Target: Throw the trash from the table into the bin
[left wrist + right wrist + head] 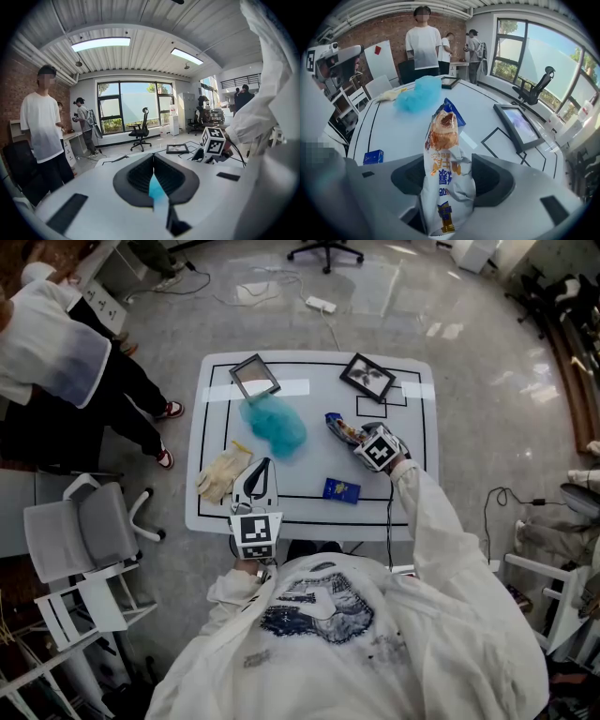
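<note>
Bread packet [443, 164], pinched between the jaws of the right gripper [359, 439], lies on the white table [309, 507] toward its right edge. Left gripper [153, 176], jaws together and empty, is at the near edge.

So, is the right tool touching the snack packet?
Touching. The right gripper view shows the snack packet standing between the jaws of the right tool, both pads pressed against its crumpled sides.

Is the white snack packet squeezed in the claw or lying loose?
Squeezed. The right gripper view shows the crinkly white and orange plastic snack packet pinched between both jaws of the right gripper.
</note>
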Demonstrator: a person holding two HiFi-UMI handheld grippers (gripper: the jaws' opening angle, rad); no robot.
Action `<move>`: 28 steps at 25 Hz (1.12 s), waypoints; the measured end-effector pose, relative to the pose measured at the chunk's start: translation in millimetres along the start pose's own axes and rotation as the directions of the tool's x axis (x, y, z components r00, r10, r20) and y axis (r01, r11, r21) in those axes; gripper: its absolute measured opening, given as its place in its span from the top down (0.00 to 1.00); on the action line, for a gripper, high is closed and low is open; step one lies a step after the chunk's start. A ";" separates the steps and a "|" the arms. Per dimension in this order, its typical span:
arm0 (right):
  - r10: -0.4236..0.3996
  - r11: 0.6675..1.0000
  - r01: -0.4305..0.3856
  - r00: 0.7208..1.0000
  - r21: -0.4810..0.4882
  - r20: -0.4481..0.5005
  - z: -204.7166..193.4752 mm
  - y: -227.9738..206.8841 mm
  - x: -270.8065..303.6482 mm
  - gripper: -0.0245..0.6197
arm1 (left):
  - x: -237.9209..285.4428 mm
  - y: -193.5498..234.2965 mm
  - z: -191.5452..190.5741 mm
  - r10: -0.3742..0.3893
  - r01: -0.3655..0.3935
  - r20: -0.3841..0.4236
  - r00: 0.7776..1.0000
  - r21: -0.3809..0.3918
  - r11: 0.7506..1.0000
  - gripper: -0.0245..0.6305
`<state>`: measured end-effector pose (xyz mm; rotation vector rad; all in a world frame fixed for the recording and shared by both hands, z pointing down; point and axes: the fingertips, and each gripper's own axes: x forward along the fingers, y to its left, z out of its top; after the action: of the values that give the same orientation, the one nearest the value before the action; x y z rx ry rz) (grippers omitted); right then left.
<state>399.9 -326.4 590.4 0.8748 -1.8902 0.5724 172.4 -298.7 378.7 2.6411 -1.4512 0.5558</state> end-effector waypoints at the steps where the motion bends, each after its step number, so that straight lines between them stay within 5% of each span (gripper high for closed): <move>1: -0.006 1.000 0.006 1.000 -0.002 0.005 0.9 -1.3 -1.5 0.55 | -0.1 -0.2 -0.3 0.000 0.000 -0.001 1.000 0.000 1.000 0.95; 13: -0.090 0.996 0.090 0.994 -0.004 0.062 -3.8 -11.4 -12.8 0.82 | -4.2 -9.4 2.1 0.005 -0.005 0.000 1.000 0.007 1.000 0.95; 28: -0.196 0.981 0.190 0.955 0.050 0.224 -10.1 -19.2 -68.9 0.85 | -16.1 -30.2 10.4 0.044 -0.045 0.012 0.999 0.035 0.998 0.95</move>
<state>441.1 -308.7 533.7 1.1706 -1.9741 0.3921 192.4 -271.6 366.5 2.6488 -1.5210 0.5765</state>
